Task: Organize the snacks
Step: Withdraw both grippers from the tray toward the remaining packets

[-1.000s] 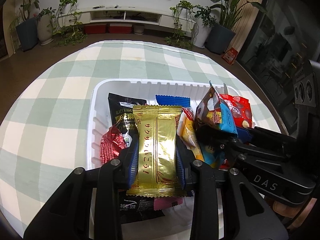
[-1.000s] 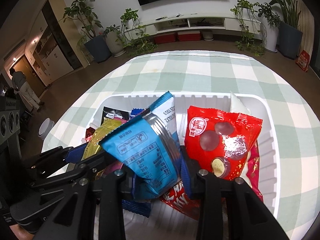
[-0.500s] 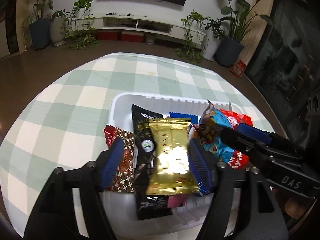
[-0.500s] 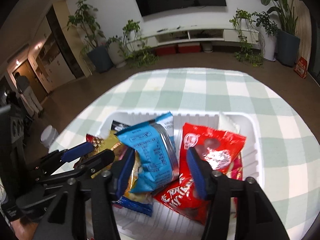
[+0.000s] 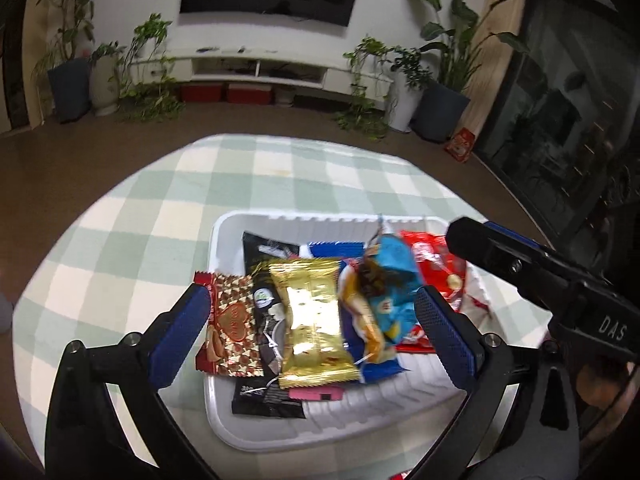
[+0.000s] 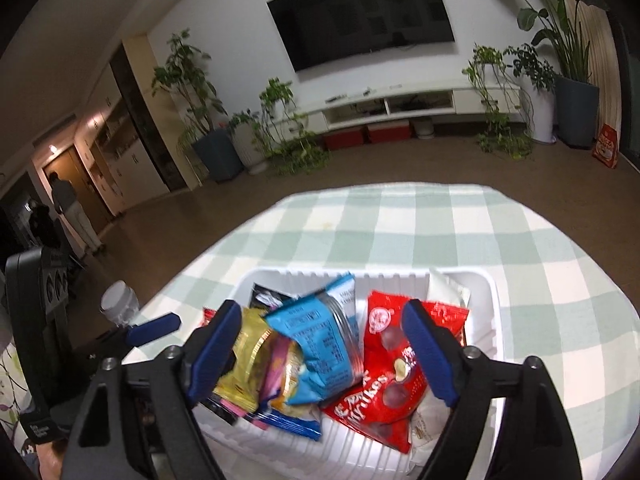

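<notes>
Blue rubber pads line both pairs of fingers, and both pairs stand wide apart with nothing pressed between them, their jaws having just been opening. The left gripper [image 5: 310,320] hangs over the near half of the white tray [image 5: 224,236], its pads well clear on either side of the gold packet [image 5: 314,320], which lies flat on top of the pile. Just left of the gold packet lie a black packet [image 5: 262,276] and a red-and-gold heart-patterned packet [image 5: 232,326] that overhangs the tray's left rim. The right gripper [image 6: 328,350] is spread over the tray's middle, with the light blue packet [image 6: 320,344] lying loose between its pads, tilted against the other snacks and touching neither pad. Beside it on the right lies the red packet [image 6: 394,376], partly behind the right-hand finger. All the snacks sit inside the tray, which rests on a green-and-white checked tablecloth [image 6: 400,224] on a round table. Beyond the table are potted plants [image 6: 280,128], a low white TV bench [image 6: 396,100] and a wall-mounted television [image 6: 360,12]; a person [image 6: 72,208] stands in a doorway at far left.
</notes>
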A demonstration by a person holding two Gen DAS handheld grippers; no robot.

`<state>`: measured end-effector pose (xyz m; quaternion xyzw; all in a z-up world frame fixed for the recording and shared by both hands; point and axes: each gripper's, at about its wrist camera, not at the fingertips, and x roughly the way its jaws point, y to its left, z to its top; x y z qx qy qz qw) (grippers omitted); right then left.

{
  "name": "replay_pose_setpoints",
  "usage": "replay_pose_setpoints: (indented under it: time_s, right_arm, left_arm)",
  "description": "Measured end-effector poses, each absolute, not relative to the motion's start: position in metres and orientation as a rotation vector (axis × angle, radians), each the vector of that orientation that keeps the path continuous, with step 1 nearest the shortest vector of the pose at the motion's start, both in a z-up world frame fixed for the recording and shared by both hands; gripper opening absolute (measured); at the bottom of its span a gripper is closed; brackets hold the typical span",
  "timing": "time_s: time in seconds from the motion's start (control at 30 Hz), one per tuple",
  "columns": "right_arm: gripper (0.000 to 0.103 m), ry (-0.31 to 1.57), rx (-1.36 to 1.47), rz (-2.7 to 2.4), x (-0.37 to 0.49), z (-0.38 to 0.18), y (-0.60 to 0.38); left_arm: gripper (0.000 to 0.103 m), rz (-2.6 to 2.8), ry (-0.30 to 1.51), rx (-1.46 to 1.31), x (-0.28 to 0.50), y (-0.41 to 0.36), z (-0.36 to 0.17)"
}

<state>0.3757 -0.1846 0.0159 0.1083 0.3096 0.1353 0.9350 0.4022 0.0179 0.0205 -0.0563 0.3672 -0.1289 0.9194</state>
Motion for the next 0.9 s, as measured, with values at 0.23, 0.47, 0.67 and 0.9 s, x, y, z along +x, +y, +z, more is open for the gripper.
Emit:
replay_pose_setpoints:
  time_s: [0.23,0.47,0.67,0.9]
  right_arm:
    - [0.103,0.518,0.285,0.291,0.362,0.032,-0.2]
    - [0.103,0.494,0.38,0.315,0.339,0.047,-0.221]
    - [0.103,0.418,0.438,0.328,0.278,0.06,-0.234]
    - [0.103,0.507,0.454,0.329,0.21,0.032,-0.22]
  left_arm:
    - [0.103,-0.247,0.662,-0.069,0.353,0.025,0.045]
    - [0.103,-0.179,0.756,-0.128,0.284,0.055,0.032]
    - [0.103,-0.155,0.829,-0.145,0.223,0.065,0.005]
    - [0.103,-0.108,0.84,-0.145,0.171,0.064,-0.002]
